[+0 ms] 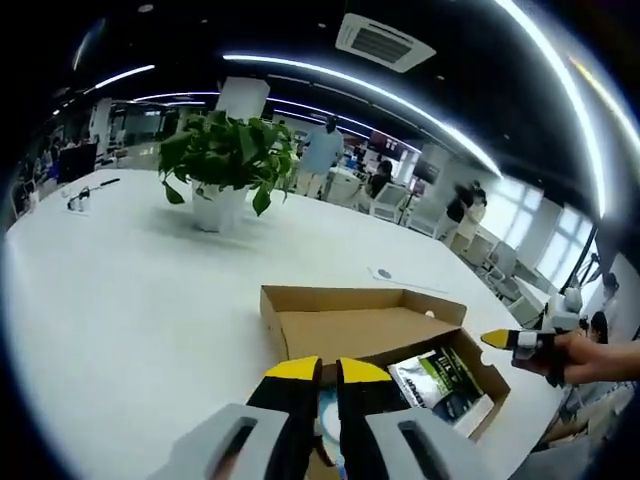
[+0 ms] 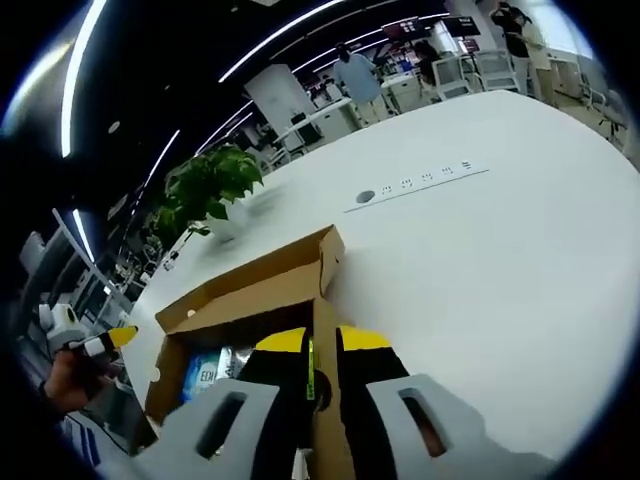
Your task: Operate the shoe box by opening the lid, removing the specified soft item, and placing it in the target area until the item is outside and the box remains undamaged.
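An open cardboard shoe box [image 1: 350, 325] lies on the white table, its lid folded back flat. Inside it is a soft black, green and white packet [image 1: 440, 380]. My left gripper [image 1: 328, 372] sits at the box's near edge, its yellow-tipped jaws almost together with cardboard and something pale blue between them. My right gripper [image 1: 495, 340], held by a hand, is at the box's right corner. In the right gripper view the box [image 2: 250, 300] has one side wall running up between the jaws of my right gripper [image 2: 320, 342]. The packet [image 2: 205, 372] lies inside. My left gripper [image 2: 122, 337] is at the box's left end.
A potted green plant [image 1: 225, 160] [image 2: 205, 190] stands on the table [image 1: 130, 290] beyond the box. A row of sockets [image 2: 415, 185] is set into the tabletop. Glasses [image 1: 85, 195] lie far left. People and office chairs are in the background.
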The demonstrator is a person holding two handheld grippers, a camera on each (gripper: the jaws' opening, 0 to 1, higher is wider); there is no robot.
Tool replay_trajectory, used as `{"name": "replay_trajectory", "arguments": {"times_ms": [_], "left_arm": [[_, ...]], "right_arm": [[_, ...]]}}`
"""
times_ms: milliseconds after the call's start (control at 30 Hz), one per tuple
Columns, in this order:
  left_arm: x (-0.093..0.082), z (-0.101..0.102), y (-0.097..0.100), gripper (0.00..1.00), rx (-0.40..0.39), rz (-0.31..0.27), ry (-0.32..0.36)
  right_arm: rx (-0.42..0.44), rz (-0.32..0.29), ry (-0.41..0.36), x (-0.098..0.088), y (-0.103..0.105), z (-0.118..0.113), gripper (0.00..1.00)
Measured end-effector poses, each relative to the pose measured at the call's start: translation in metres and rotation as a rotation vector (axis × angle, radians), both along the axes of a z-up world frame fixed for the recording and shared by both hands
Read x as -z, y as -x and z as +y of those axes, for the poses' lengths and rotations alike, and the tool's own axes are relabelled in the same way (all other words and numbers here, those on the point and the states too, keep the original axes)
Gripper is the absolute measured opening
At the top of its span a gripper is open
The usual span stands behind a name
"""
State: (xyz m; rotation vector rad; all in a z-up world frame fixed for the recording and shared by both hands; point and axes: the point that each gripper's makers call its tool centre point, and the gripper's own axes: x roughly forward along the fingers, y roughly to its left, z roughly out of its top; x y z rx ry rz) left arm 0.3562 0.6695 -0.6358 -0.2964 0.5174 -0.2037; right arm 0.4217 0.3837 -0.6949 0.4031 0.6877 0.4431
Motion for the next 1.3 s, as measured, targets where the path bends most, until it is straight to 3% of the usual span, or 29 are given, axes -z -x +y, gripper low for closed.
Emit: {"name": "replay_trajectory", "arguments": {"times_ms": [333,700,1300], "left_arm": [[0.003,-0.022,0.017,0.05,0.039,0.017,-0.005],[0.007,-0.04,0.038,0.05,0.07,0.036,-0.015],[0.031,-0.084,0.043,0.06,0.164,0.095,-0.004]], "right_arm": [[-0.002,-0.006,-0.021,0.0,0.021,-0.013,0.09],[-0.028,-0.028,-0.051,-0.005,0.042,-0.01,0.09],[-0.048,-0.038,-0.073,-0.005,0.081,-0.016,0.09]]}}
